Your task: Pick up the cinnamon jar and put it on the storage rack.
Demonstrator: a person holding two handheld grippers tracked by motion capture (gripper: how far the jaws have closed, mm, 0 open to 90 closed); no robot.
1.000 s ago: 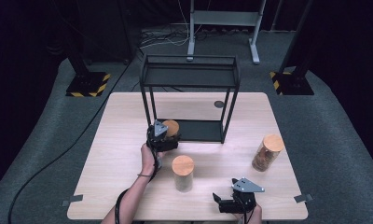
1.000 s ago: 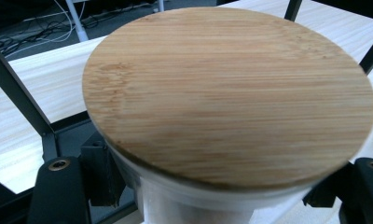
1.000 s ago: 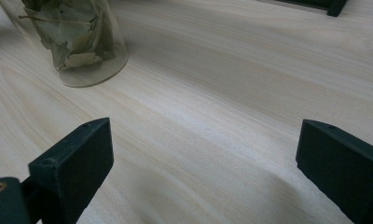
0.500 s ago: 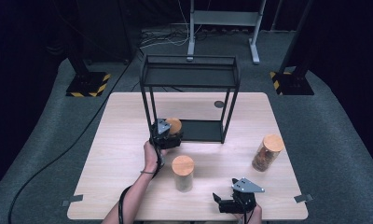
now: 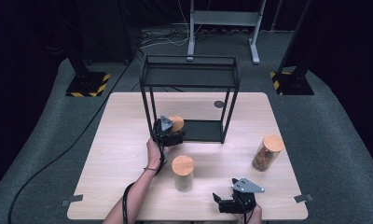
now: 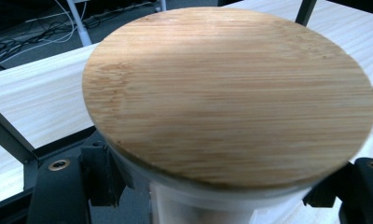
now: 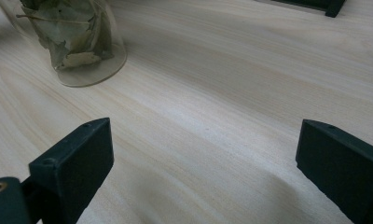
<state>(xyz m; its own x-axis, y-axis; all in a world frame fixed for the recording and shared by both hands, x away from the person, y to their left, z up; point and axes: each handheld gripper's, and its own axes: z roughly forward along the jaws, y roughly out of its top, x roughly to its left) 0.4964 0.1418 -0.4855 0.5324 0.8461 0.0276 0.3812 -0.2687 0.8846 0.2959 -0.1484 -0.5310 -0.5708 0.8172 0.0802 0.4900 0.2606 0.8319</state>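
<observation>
Bamboo-lidded jar (image 5: pixel 176 123) is gripped by the left gripper (image 5: pixel 171 135) at the black rack's (image 5: pixel 189 74) lower shelf, likely awaiting careful placement, while the right gripper (image 5: pixel 229 203) is held open above the table (image 5: pixel 124 154).

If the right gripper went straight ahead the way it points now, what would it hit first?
Probably nothing soon: the right gripper stands open over bare table. A leaf-filled glass jar stands ahead but off to the left of that line; the black shelf frame lies farthest off. Depth is hard to judge.

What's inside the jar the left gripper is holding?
Cannot tell. The bamboo lid covers the jar from above, and the left gripper hides its glass side.
</observation>
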